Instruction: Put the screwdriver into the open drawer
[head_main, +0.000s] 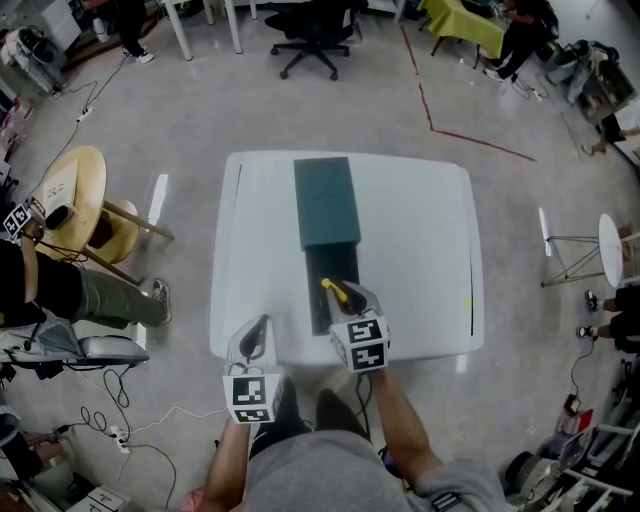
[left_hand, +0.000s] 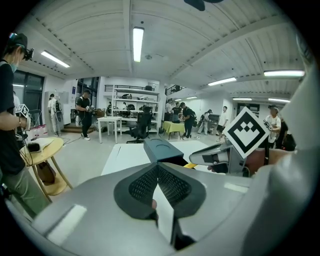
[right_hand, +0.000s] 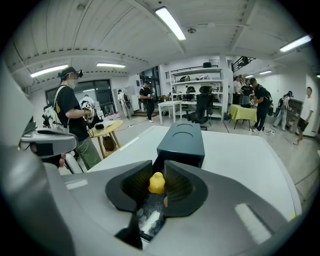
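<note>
A dark teal drawer cabinet (head_main: 325, 200) (right_hand: 182, 139) (left_hand: 161, 149) stands on the white table (head_main: 420, 250). Its open drawer (head_main: 330, 290) is pulled out toward me. My right gripper (head_main: 347, 292) (right_hand: 158, 172) is shut on the yellow-handled screwdriver (head_main: 333, 289) (right_hand: 157, 183) and holds it over the open drawer. The handle's end shows between the jaws. My left gripper (head_main: 259, 328) (left_hand: 158, 170) hovers at the table's near edge, left of the drawer, shut with nothing in it. In the left gripper view, the right gripper (left_hand: 217, 156) shows at the right.
A round wooden table (head_main: 75, 190) with a stool stands on the left, and a person (head_main: 60, 290) sits beside it. An office chair (head_main: 310, 40) is beyond the table. A small white stand (head_main: 608, 250) is at the right. Cables (head_main: 110, 420) lie on the floor.
</note>
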